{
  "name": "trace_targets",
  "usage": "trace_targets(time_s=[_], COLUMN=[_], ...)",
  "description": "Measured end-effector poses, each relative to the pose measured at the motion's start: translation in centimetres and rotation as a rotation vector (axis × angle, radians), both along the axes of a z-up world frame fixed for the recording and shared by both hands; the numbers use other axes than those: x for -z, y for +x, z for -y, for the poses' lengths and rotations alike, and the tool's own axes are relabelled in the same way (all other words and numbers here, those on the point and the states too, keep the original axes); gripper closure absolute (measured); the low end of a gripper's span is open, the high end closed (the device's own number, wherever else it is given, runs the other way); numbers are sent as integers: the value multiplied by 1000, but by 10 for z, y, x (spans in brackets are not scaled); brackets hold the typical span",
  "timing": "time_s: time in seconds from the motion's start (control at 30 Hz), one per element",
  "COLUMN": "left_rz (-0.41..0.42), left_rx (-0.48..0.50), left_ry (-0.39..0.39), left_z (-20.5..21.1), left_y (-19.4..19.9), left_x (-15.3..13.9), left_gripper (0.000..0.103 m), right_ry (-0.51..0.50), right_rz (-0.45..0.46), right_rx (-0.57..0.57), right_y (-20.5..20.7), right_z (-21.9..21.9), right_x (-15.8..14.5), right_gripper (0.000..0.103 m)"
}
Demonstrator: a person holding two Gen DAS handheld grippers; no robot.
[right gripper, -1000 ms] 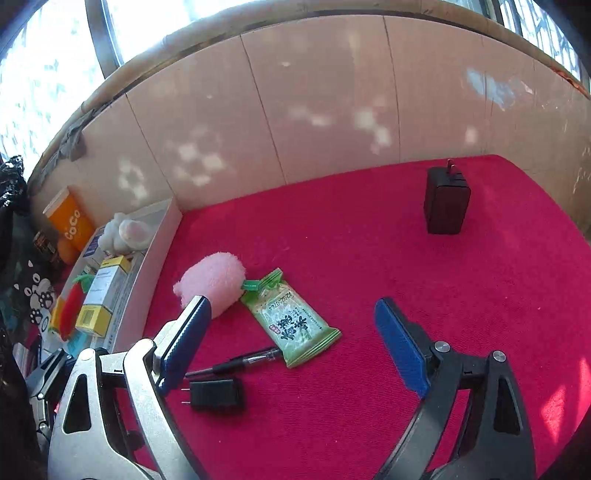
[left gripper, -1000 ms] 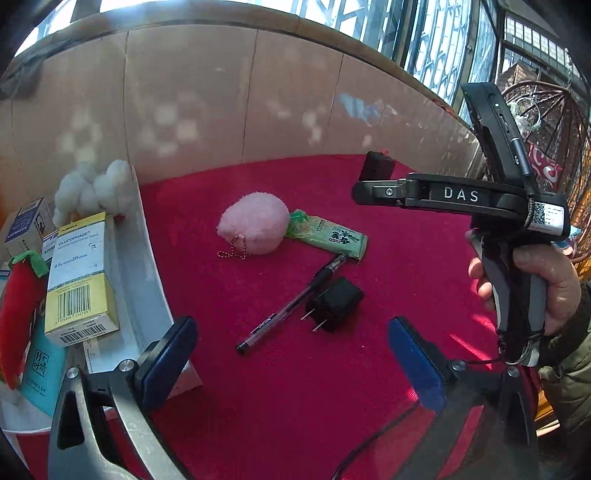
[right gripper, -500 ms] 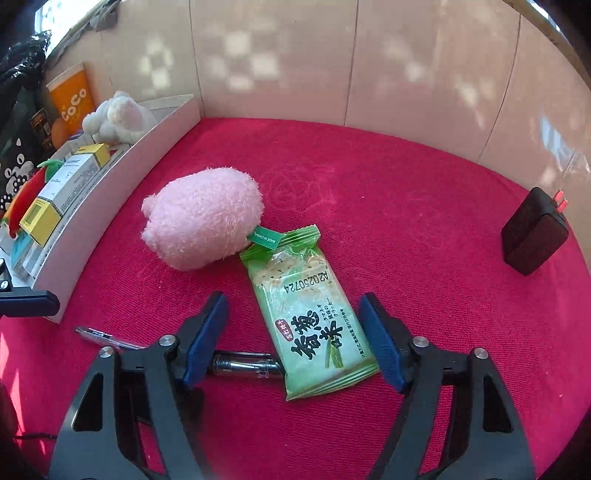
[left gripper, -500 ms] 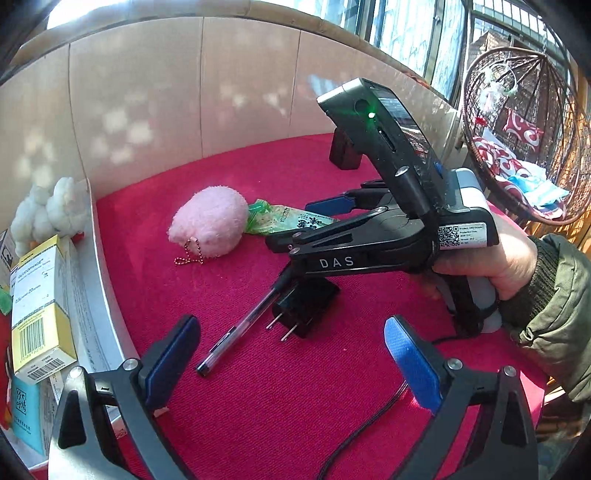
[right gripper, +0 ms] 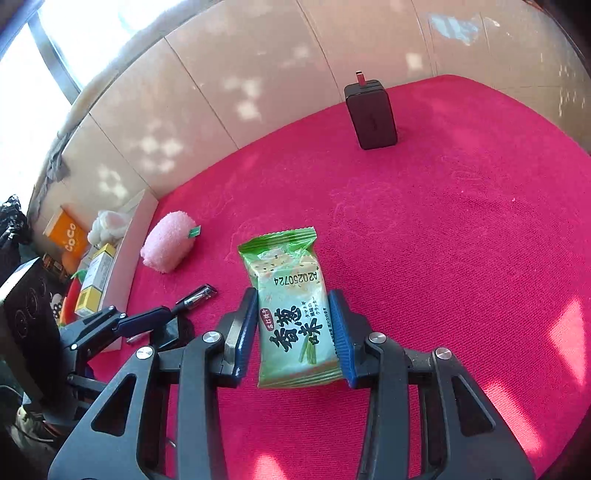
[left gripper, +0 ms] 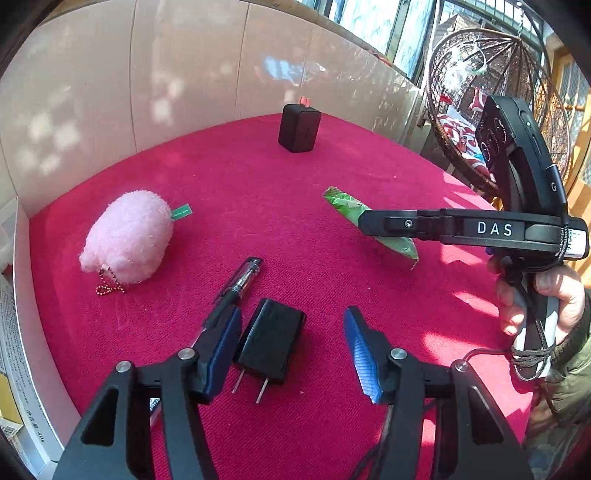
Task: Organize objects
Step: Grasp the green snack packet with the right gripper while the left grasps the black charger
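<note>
the right gripper point(right gripper: 292, 328) has just closed on the green snack packet point(right gripper: 291, 314), bare red cloth point(right gripper: 461, 258) around it; the left gripper point(left gripper: 291, 350), half closed, jaws still closing, stands around the black plug point(left gripper: 271, 339) without clamping it.

Beige panel wall point(left gripper: 184, 74), sun-dappled, windows point(left gripper: 369, 22) behind, wicker hanging chair point(left gripper: 491, 92)

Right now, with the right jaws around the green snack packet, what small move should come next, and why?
Probably carry the green snack packet left toward the white tray. The right gripper has just been closing and now clamps the packet at both sides. In the left wrist view the packet appears clear of the red cloth, and the tray already holds sorted items.
</note>
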State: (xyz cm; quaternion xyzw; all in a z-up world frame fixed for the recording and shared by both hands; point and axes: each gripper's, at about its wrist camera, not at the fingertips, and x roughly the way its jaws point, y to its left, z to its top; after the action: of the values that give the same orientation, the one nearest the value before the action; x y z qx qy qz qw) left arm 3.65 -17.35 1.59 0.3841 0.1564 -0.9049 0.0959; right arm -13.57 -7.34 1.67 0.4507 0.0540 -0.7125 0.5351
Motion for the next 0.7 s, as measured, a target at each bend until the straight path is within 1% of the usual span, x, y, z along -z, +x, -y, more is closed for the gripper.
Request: trace_targets(time_s=[0.03, 0.1, 0.17, 0.2, 0.3, 0.37, 0.43, 0.47, 0.53, 0.57, 0.63, 0.7], left_rz=[-7, 8, 43, 60, 102, 116, 136, 140, 134, 128, 119, 92], left_rx=[14, 15, -18, -38, -88, -93, -91, -93, -111, -128, -162, -188], left_ry=[13, -21, -65, -73, -67, -97, -146, -169, -162, -158, -144, -143], left_z=[-4, -13, -15, -12, -8, -13, -22, -26, -29, -30, -31, -35], left_y=[3, 3, 1, -2, -11, -15, -17, -17, -13, -10, -3, 7], left_x=[-1, 0, 1, 3, 5, 6, 8, 9, 8, 7, 7, 2], left_gripper=[46, 46, 46, 46, 46, 46, 46, 48, 59, 74, 74, 74], right_ry=[-3, -10, -16, -18, -13, -8, -1, -1, -9, -20, -41, -63], right_rz=[12, 23, 27, 27, 26, 25, 20, 15, 3, -6, -35, -60], right_rx=[2, 6, 13, 15, 24, 30, 28, 26, 23, 24, 23, 23], right_y=[1, 2, 5, 4, 4, 5, 9, 11, 17, 20, 27, 34], right_z=[-4, -9, -9, -10, -12, -14, -15, -15, -16, -17, -19, -22], right_x=[0, -1, -1, -1, 0, 3, 6, 6, 3, 0, -9, -19], right_gripper=[65, 65, 65, 65, 65, 65, 65, 65, 65, 65, 65, 65])
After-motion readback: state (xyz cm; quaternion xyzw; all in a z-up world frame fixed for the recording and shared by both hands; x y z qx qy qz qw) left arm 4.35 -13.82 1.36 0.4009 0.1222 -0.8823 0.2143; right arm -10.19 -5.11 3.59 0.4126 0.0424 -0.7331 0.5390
